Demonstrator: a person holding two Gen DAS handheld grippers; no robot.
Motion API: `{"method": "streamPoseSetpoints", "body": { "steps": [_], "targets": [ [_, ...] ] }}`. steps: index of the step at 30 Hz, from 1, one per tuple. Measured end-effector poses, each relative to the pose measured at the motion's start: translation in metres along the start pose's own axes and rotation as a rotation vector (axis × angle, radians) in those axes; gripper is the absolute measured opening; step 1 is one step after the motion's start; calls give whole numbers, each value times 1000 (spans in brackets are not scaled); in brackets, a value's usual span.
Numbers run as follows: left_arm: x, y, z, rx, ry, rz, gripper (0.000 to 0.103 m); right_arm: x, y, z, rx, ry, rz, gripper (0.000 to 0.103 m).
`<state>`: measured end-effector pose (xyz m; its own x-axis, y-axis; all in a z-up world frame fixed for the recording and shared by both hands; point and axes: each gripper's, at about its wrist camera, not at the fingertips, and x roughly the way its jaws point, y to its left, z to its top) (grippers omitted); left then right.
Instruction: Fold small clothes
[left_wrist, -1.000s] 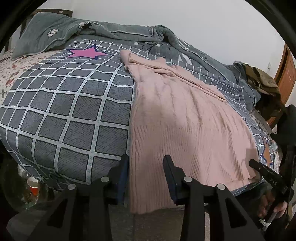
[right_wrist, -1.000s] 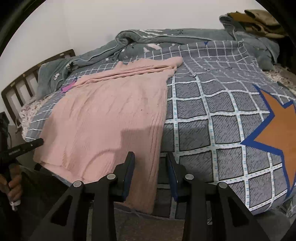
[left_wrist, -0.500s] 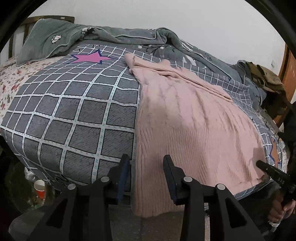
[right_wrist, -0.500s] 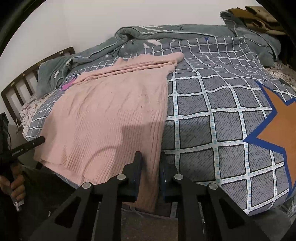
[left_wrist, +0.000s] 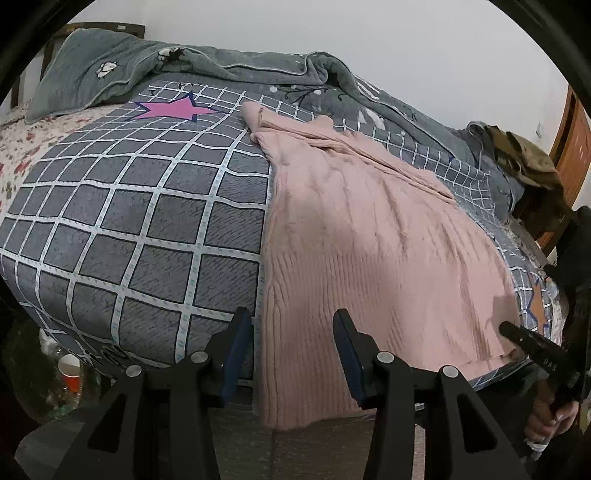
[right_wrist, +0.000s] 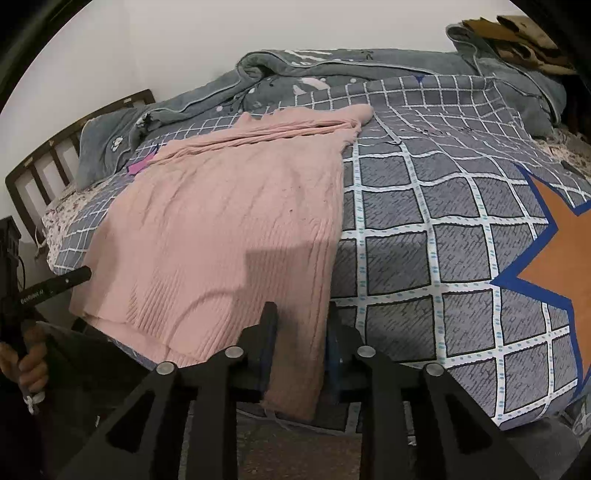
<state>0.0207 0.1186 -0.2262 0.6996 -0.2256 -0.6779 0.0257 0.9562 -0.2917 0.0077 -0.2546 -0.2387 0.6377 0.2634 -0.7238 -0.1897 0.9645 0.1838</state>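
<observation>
Sweater (left_wrist: 369, 258), pink knit, lies flat across the bed (left_wrist: 147, 221), its hem hanging over the near edge. Left gripper (left_wrist: 291, 354) stands open astride the hem's left corner, pads apart from the cloth. Right gripper (right_wrist: 299, 347) straddles the right corner, jaws narrow; contact cannot be confirmed. Recommendation: bite both corners evenly and deep before lifting, keeping the hem level. Against the earlier frames, both jaws have just been opening, cloth between each pair; the right had pinched narrower half a second ago.
</observation>
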Motion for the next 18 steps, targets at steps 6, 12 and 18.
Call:
{"method": "streamPoseSetpoints", "body": {
  "steps": [6,12,18],
  "targets": [
    [1,-8,-2,33,1,-1,56,1,9,-1,-43,-3,-14,37],
    [0,-9,-2,46,3,-6,57,1,11,-2,-53,-8,-27,36],
    [-1,-5,-3,34,6,2,29,2,7,-1,-38,-6,-9,12]
  ]
}}
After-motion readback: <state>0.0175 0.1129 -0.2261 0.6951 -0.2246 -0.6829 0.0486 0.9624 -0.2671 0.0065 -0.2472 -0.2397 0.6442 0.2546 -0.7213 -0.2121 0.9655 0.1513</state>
